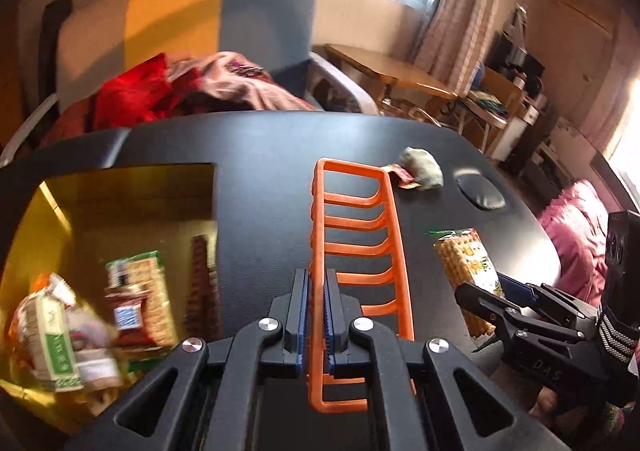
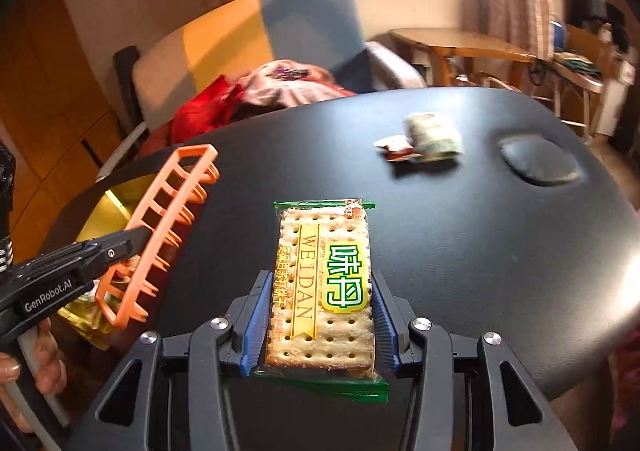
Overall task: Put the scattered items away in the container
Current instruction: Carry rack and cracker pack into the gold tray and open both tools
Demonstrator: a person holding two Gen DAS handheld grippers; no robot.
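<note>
- While the right claw (image 2: pixel 320 325) grips the cracker packet (image 2: pixel 326 283) by its long edges above the black desk (image 2: pixel 460 251), the wrapper looks slick and the crackers brittle; light, even pressure seems advisable.
- Left claw (image 1: pixel 317 315) is clamped on the orange plastic rack (image 1: pixel 356 247), judged stiff and light, beside the yellow container (image 1: pixel 132 187).
- Small wrapped snacks (image 2: pixel 424 137) lie well apart.

Your cracker packet (image 2: pixel 324 287) reads "WEIDAN" on its gold ribbon, your left tool (image 2: pixel 120 251) carries "GenRobot.AI", and your right tool (image 1: pixel 486 301) shows "DAS"
</note>
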